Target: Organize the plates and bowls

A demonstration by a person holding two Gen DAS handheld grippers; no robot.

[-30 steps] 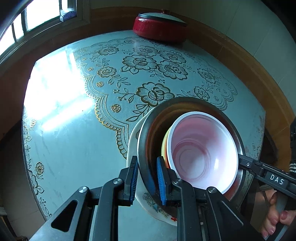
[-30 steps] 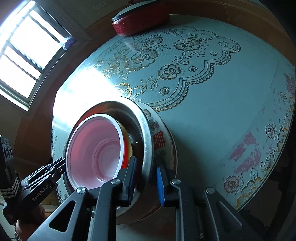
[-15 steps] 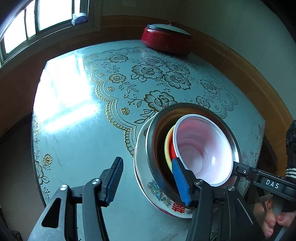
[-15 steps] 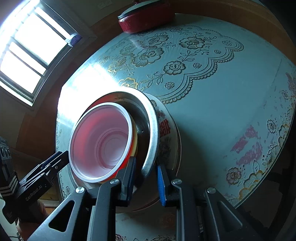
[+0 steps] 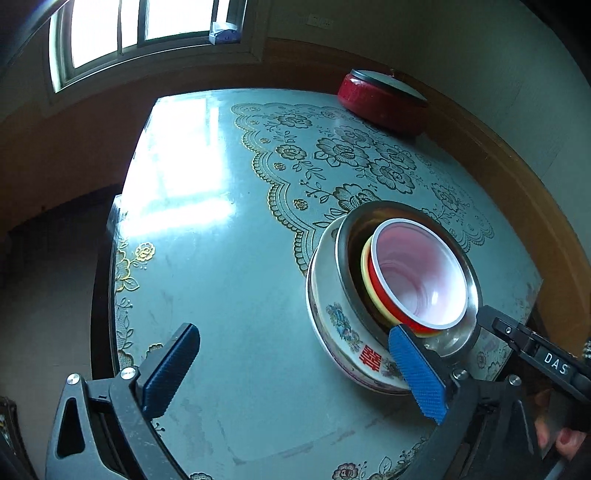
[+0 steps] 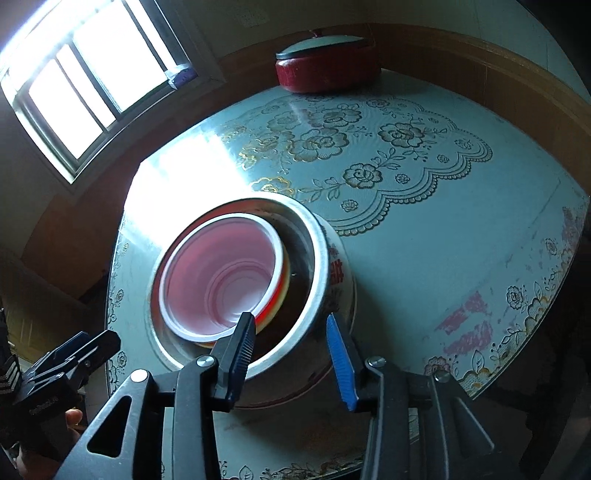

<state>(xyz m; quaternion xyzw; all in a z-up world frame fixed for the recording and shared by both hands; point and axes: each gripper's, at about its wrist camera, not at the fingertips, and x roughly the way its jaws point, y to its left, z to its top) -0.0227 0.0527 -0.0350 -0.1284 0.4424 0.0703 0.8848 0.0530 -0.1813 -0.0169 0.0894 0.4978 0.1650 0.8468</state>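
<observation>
A nested stack stands on the table near its front right corner: a flowered white ceramic bowl (image 5: pixel 345 332) at the bottom, a steel bowl (image 5: pixel 349 254) in it, then a yellow bowl and a red bowl with a pale inside (image 5: pixel 421 280). My left gripper (image 5: pixel 295 369) is wide open and empty, pulled back left of the stack. My right gripper (image 6: pixel 291 350) is open, its jaws either side of the steel bowl's rim (image 6: pixel 317 280) without gripping it. The red bowl (image 6: pixel 221 277) sits inside.
A red lidded pot (image 5: pixel 382 99) stands at the table's far edge by the wall; it also shows in the right wrist view (image 6: pixel 327 72). The blue table top (image 5: pixel 221 258) has a gold floral cloth pattern. A window (image 5: pixel 140 33) is at the far left.
Both grippers let go of the steel bowl's rim. The left one opened wide and drew back to the left; the right one opened and drew back slightly. The stack now rests on the table.
</observation>
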